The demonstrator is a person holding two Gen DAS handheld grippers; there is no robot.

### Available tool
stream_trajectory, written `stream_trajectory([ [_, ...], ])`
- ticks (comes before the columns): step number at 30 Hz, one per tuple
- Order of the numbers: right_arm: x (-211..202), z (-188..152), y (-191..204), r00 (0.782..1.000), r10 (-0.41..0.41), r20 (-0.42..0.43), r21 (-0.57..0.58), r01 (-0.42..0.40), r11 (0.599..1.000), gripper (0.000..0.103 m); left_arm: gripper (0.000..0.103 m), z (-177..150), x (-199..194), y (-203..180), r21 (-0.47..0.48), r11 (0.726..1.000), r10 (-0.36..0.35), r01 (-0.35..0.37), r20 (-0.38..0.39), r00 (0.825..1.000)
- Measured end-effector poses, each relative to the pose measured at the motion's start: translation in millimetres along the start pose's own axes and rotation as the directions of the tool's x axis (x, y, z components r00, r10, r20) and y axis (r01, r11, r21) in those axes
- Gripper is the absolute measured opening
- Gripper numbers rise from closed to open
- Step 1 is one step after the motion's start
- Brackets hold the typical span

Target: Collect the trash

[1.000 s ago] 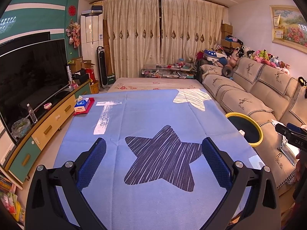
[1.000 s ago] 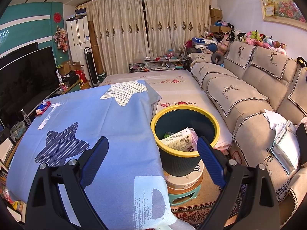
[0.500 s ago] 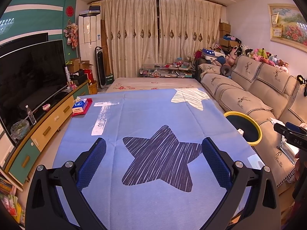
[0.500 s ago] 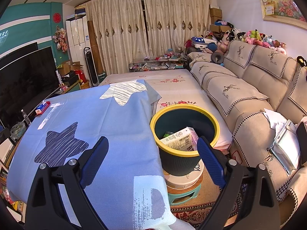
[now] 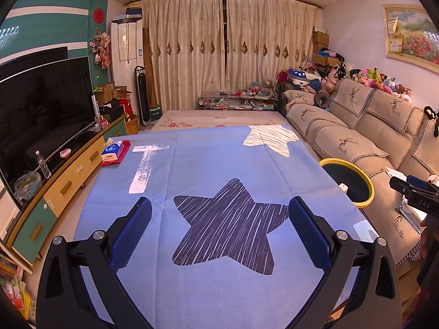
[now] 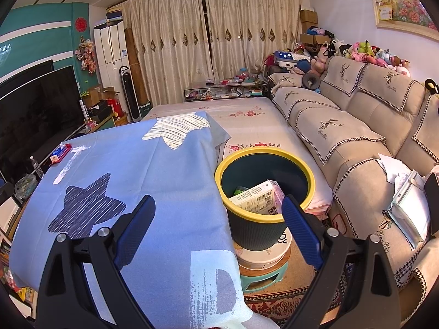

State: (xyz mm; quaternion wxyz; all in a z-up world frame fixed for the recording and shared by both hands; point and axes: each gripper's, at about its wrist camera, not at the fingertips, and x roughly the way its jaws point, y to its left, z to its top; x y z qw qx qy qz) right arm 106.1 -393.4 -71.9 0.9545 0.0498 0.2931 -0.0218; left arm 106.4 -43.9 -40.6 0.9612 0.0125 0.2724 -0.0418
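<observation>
Left wrist view: the left hand-held gripper point(image 5: 219, 219) hangs above the blue star-print cloth point(image 5: 208, 164) that covers the worktop. Its jaws stand wide apart and nothing is between them. No loose trash shows on the cloth ahead. A red-and-blue tissue pack point(image 5: 114, 150) lies at the far left corner; whether it counts as trash cannot be told. The yellow-rimmed trash bin point(image 5: 356, 203) sits off the cloth's right edge, forward and to the right of this gripper. The right hand-held gripper point(image 5: 411, 192) shows at the right border, near the bin.

Right wrist view: the right hand-held gripper point(image 6: 218, 220) is likewise spread wide and empty. The trash bin point(image 6: 255, 233) stands just ahead, right of centre between the fingers, touching or just beside the hanging cloth edge. It rests on a white tub over a green stool point(image 6: 263, 279). A printed carton point(image 6: 255, 200) leans inside, long axis tilted up toward the right rim.

Judgement: the right hand is nearer the bin. No further item to collect is evident. Papers point(image 6: 406, 200) on the sofa point(image 6: 340, 126) lie to the right, within that hand's side.
</observation>
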Motion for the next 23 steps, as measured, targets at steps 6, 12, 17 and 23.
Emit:
stream_trajectory([
  [6, 3.4, -4.6, 1.3, 1.0, 0.0, -0.006, 0.002, 0.0, 1.0, 0.088, 0.098, 0.6, 3.4, -1.0, 0.002, 1.0, -0.005, 0.005, -0.009, 1.0],
  [12, 7.5, -5.9, 0.6, 1.0, -0.004, -0.017, 0.008, 0.004, 1.0, 0.088, 0.098, 1.3, 15.7, 3.6, -0.019, 0.999, -0.043, 0.043, -0.026, 0.999],
  [17, 19.2, -2.7, 1.3, 0.999, 0.003, -0.043, 0.009, -0.003, 1.0, 0.088, 0.098, 5.5, 42.0, 8.8, -0.005, 1.0, -0.018, 0.018, -0.072, 0.997],
  [23, 69.8, 19.0, 27.0, 0.991, 0.067, -0.114, -0.05, -0.073, 0.996, 0.092, 0.098, 13.2, 111.5, 29.7, 0.014, 1.0, 0.021, -0.019, -0.175, 0.984],
])
